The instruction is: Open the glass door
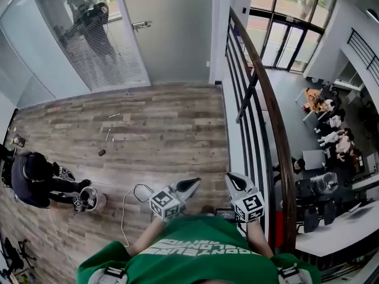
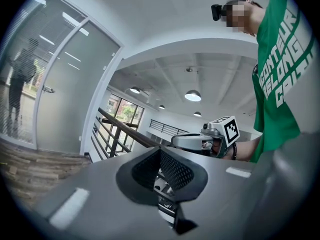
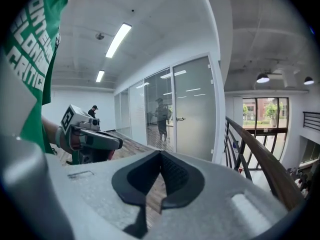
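Observation:
The frosted glass door (image 1: 172,31) stands shut at the far end of the wood floor, several steps ahead, with a metal handle (image 1: 142,24) on its left edge. It shows too in the left gripper view as the door (image 2: 65,94) with its handle (image 2: 48,89), and in the right gripper view as the door (image 3: 192,109) with its handle (image 3: 179,118). My left gripper (image 1: 190,186) (image 2: 160,149) and right gripper (image 1: 233,180) (image 3: 161,153) are held close to my chest, both shut and empty, far from the door.
A dark railing (image 1: 266,99) runs along the right, with a drop to a lower floor of tables beyond it. A person (image 1: 32,179) crouches at the left by a white cable (image 1: 125,206). Small items (image 1: 108,136) lie on the floor. Glass panels (image 1: 89,40) flank the door.

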The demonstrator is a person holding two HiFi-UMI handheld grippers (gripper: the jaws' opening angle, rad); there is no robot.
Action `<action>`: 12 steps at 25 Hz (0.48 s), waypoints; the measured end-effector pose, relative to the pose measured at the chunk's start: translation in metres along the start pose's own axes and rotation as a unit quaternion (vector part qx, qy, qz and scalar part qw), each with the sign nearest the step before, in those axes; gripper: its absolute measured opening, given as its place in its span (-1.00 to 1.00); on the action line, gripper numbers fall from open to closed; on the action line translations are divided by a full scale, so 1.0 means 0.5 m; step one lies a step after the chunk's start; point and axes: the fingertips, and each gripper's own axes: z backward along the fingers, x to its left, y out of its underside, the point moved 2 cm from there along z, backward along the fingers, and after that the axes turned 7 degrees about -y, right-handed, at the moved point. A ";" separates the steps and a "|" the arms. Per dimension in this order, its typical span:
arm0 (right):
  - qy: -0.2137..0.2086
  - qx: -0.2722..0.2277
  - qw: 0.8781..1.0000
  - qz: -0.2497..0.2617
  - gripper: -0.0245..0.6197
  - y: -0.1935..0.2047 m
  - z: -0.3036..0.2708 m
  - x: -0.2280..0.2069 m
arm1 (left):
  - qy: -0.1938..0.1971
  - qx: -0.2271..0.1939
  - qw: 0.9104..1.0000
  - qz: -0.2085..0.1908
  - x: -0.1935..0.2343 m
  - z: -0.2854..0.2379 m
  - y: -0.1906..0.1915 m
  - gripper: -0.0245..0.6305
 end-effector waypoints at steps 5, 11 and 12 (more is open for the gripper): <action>-0.008 -0.004 1.000 0.007 -0.95 0.000 0.004 -0.039 | -0.015 -0.004 1.000 0.001 -0.005 -0.021 -0.003 -0.87; -0.012 -0.002 1.000 -0.002 -0.94 0.018 0.024 -0.062 | -0.024 0.001 1.000 0.008 -0.024 -0.043 0.013 -0.87; -0.013 0.000 1.000 -0.002 -0.94 0.022 0.027 -0.065 | -0.024 0.002 1.000 0.011 -0.029 -0.048 0.014 -0.87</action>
